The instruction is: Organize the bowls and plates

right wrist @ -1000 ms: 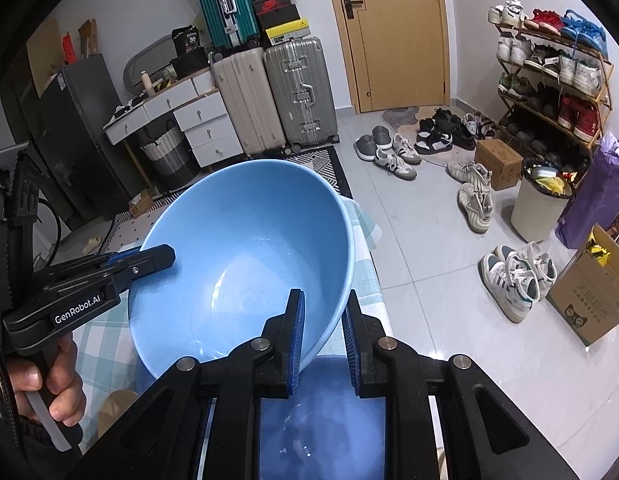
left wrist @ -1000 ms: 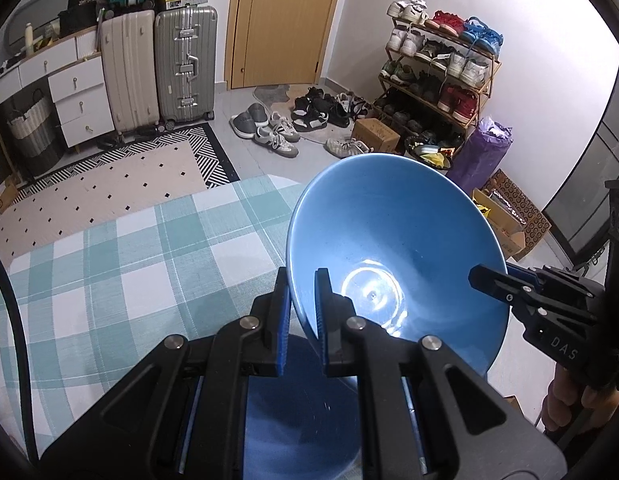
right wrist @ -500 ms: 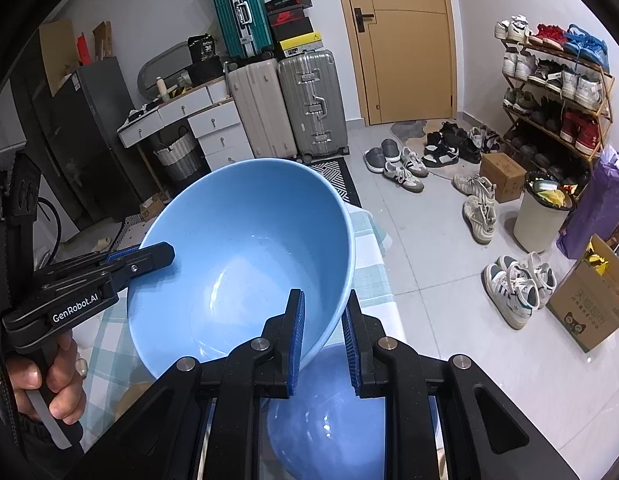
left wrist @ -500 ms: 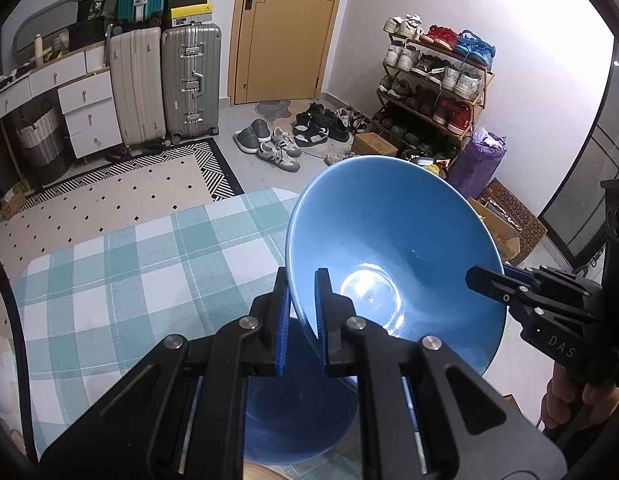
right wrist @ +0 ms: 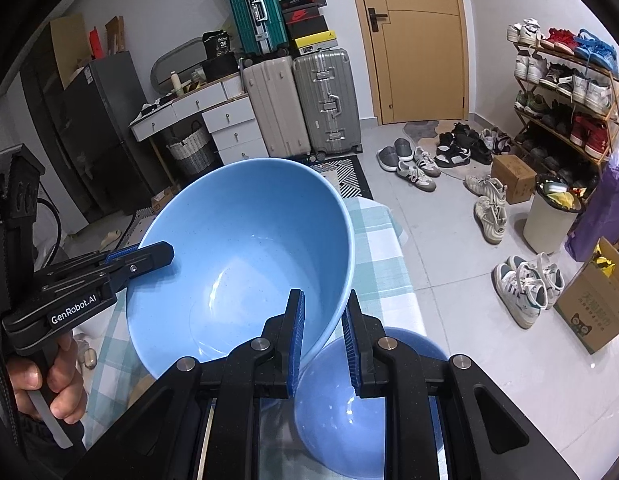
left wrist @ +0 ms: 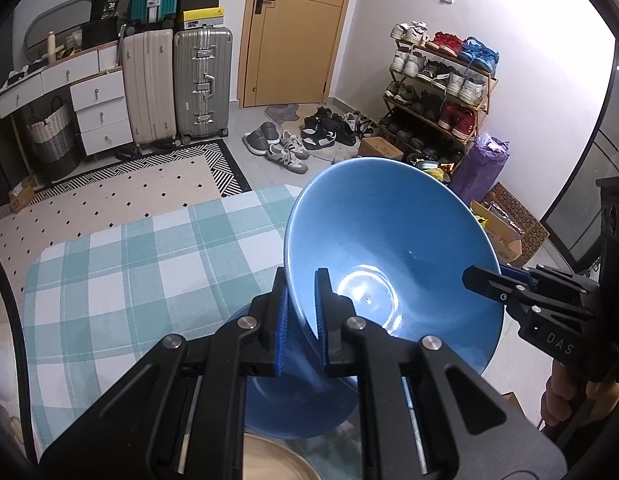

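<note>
The large light-blue round bowl (left wrist: 393,252) is held in the air above the table (left wrist: 121,268), which carries a teal-and-white checked cloth, and it is tilted. Directly beneath it a second blue bowl (right wrist: 361,400) stands on the cloth, and just beside that the rim of a beige plate (left wrist: 269,460) shows at the lower edge of the left view. Beyond the table edge lie a patterned rug (left wrist: 109,196), scattered shoes (right wrist: 417,168), two upright suitcases (left wrist: 177,84) and a shoe rack (right wrist: 565,100). Compared with one second earlier, the held bowl sits higher, exposing more of the lower bowl and the plate. The left gripper (left wrist: 301,304) has its fingers clamped on the bowl's rim at one side; the right gripper (right wrist: 323,332) has its fingers clamped on the opposite rim.
</note>
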`<state>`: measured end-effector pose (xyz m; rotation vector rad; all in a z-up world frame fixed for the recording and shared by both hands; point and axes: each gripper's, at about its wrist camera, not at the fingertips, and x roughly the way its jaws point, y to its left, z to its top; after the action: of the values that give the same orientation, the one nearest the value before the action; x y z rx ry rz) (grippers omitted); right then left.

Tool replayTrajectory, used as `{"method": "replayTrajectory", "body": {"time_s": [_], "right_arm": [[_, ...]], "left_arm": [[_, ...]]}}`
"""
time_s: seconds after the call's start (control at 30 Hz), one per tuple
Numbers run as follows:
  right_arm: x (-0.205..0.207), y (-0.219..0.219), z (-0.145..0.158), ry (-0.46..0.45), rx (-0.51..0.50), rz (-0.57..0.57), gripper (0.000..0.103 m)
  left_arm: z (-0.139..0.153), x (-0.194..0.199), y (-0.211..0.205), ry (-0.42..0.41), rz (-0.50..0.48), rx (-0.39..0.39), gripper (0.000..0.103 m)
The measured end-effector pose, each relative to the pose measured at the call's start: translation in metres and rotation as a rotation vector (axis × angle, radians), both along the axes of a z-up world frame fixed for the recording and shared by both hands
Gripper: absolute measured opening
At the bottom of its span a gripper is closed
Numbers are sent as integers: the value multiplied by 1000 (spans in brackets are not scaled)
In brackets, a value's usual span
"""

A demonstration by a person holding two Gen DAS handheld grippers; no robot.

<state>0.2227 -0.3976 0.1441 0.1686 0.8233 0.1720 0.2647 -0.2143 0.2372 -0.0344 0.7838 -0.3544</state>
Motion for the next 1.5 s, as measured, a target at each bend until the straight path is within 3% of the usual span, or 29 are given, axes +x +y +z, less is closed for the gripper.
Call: {"method": "replayTrajectory", "body": {"time_s": [0.7, 1.5], "right_arm": [[-2, 27, -28, 45, 23, 66, 19], [12, 46, -84, 139, 18, 100, 19]], "left_arm": [[-38, -9, 30, 46, 55, 26, 8], [-125, 13, 57, 129, 76, 42, 8]]}}
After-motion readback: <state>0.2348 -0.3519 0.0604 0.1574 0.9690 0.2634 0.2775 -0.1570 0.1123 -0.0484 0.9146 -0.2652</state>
